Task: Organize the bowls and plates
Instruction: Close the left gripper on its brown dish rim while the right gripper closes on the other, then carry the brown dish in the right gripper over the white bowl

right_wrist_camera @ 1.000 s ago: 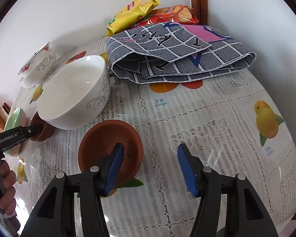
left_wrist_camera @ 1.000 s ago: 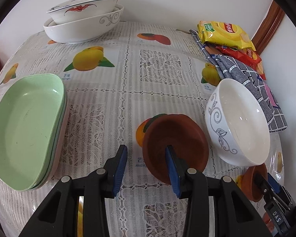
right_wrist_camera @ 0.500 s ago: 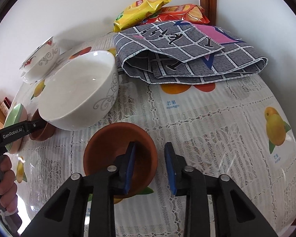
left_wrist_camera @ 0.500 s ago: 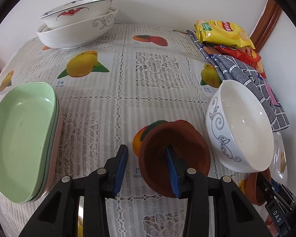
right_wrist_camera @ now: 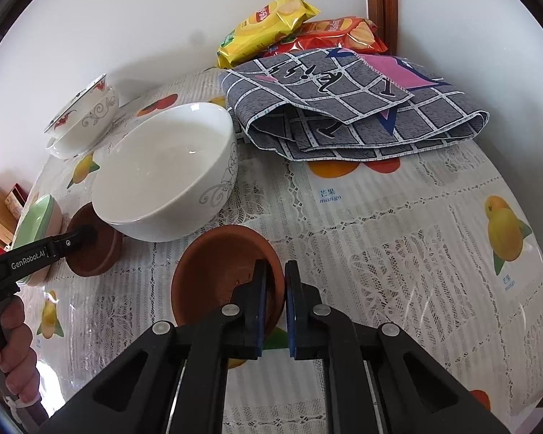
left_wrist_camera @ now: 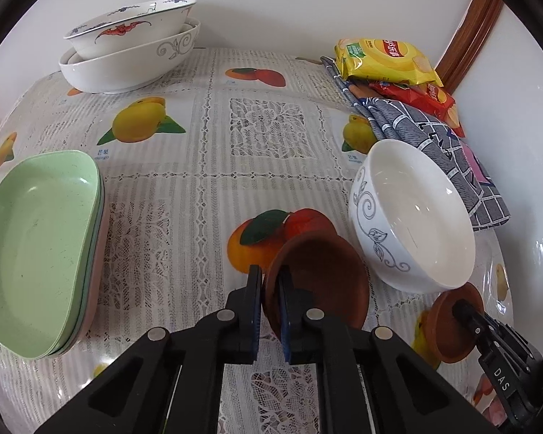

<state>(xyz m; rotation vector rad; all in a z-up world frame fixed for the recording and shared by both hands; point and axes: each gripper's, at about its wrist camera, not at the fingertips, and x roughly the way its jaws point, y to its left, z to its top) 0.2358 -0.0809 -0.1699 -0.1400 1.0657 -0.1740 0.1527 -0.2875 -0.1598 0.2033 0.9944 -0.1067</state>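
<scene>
My left gripper (left_wrist_camera: 270, 303) is shut on the near rim of a brown clay saucer (left_wrist_camera: 325, 278), which is tilted up off the tablecloth. My right gripper (right_wrist_camera: 273, 302) is shut on the right rim of a second brown clay saucer (right_wrist_camera: 221, 278); this saucer also shows in the left wrist view (left_wrist_camera: 449, 329). A white bowl with grey scrolls (left_wrist_camera: 416, 213) stands between the two saucers and shows in the right wrist view (right_wrist_camera: 166, 177) too. A stack of green plates (left_wrist_camera: 36, 242) lies at the left. Two stacked white bowls (left_wrist_camera: 134, 50) stand at the back left.
A folded grey checked cloth (right_wrist_camera: 351, 105) lies at the back right with yellow (right_wrist_camera: 268, 25) and red (right_wrist_camera: 336, 34) snack bags behind it, against the wall. The table has a fruit-print lace cloth (left_wrist_camera: 264, 133). A hand (right_wrist_camera: 14, 354) holds the left gripper's handle.
Both grippers closed from open onto their saucers' rims. The left saucer now tilts up in the left gripper, which moved forward and right.
</scene>
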